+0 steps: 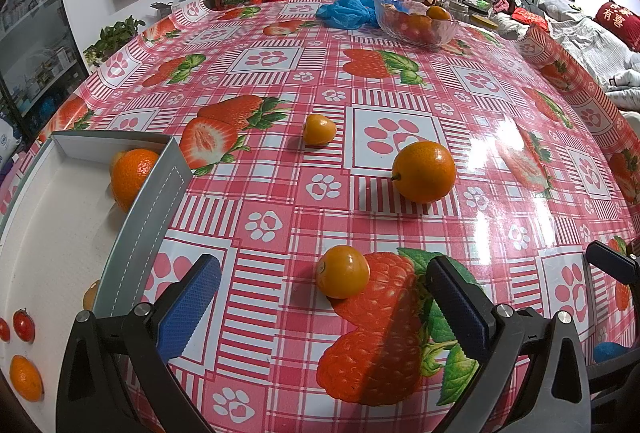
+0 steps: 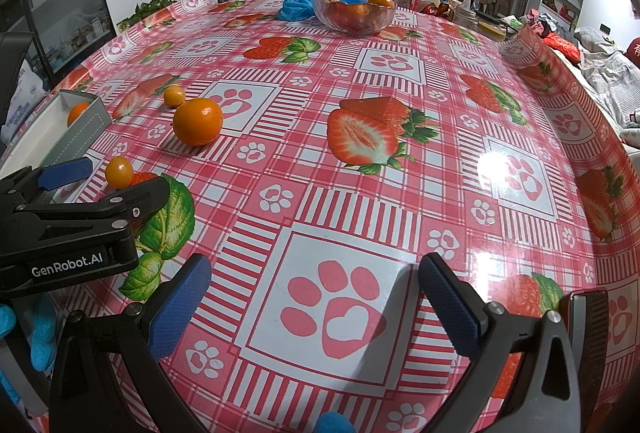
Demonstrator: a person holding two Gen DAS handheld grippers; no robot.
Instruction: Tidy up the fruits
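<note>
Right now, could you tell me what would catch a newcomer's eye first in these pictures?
The loud red strawberry-and-paw tablecloth fills both views. On it lie three loose orange fruits: the big orange mid-table, a small one beyond it, another just ahead of the open left gripper. A grey tray at left holds more.

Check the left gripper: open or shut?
Open. The left gripper has its blue fingers spread wide, with a small orange fruit on the tablecloth between them, untouched.
</note>
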